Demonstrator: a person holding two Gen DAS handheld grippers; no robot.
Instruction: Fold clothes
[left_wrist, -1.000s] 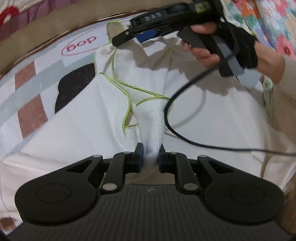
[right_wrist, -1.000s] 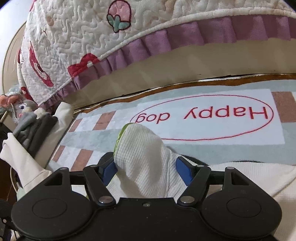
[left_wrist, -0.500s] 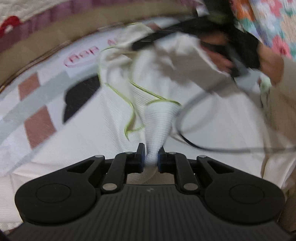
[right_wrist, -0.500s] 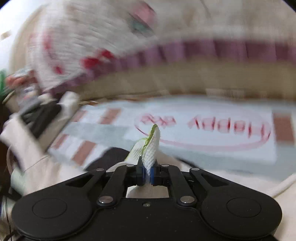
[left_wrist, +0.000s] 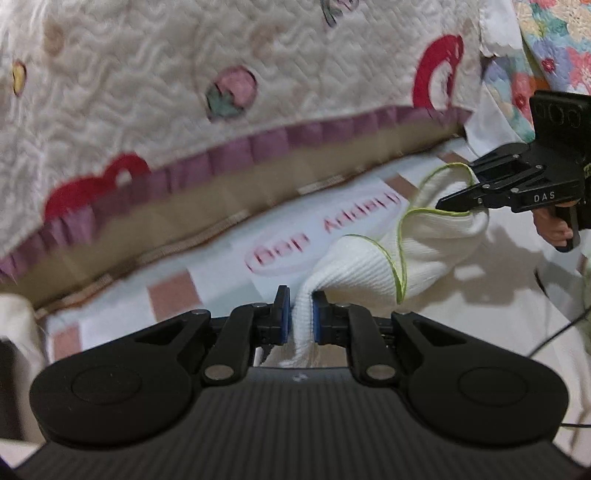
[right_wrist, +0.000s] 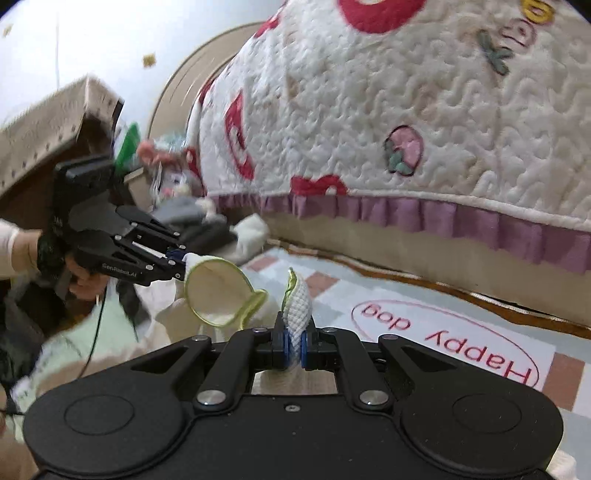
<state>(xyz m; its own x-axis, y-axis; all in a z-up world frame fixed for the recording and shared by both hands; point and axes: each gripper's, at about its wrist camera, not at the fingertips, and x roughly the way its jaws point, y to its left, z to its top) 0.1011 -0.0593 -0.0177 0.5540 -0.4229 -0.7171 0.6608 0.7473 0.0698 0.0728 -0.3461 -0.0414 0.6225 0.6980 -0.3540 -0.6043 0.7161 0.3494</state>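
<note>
the left gripper (left_wrist: 298, 308) has its jaws pressed on a bunched fold of a white waffle-knit garment (left_wrist: 373, 266) with lime-green edging. from the pinch the cloth climbs to the right in the left wrist view, off the rug, to the right gripper (left_wrist: 441, 204), whose black tips bite the green-trimmed edge at the far right. part of a hand (left_wrist: 552, 227) shows under that gripper's handle, and more pale cloth lies below it on the right.

in the right wrist view the right gripper (right_wrist: 293, 345) has its 2 blue pads (right_wrist: 285, 347) tight on a narrow ridge of the same waffle cloth (right_wrist: 297, 301), which stands up between them with a green hem at its top. its jaws have just been closing and are now clamped on that fold. to the left, the left gripper (right_wrist: 181, 264) holds the garment where a green-edged round opening (right_wrist: 216, 295) gapes toward the camera; a hand (right_wrist: 83, 275) wraps its grip.

the garment hangs between the 2 grippers above a pale rug (right_wrist: 458, 334) with brown squares and a red oval reading "happy dog". beyond the rug runs a quilted bedspread (right_wrist: 424, 92) with red shapes, a strawberry patch (right_wrist: 402, 149) and a purple ruffle (right_wrist: 443, 218). at the far left, blurred, are a stuffed toy (right_wrist: 173, 181) and dark folded cloth; no container can be made out.
</note>
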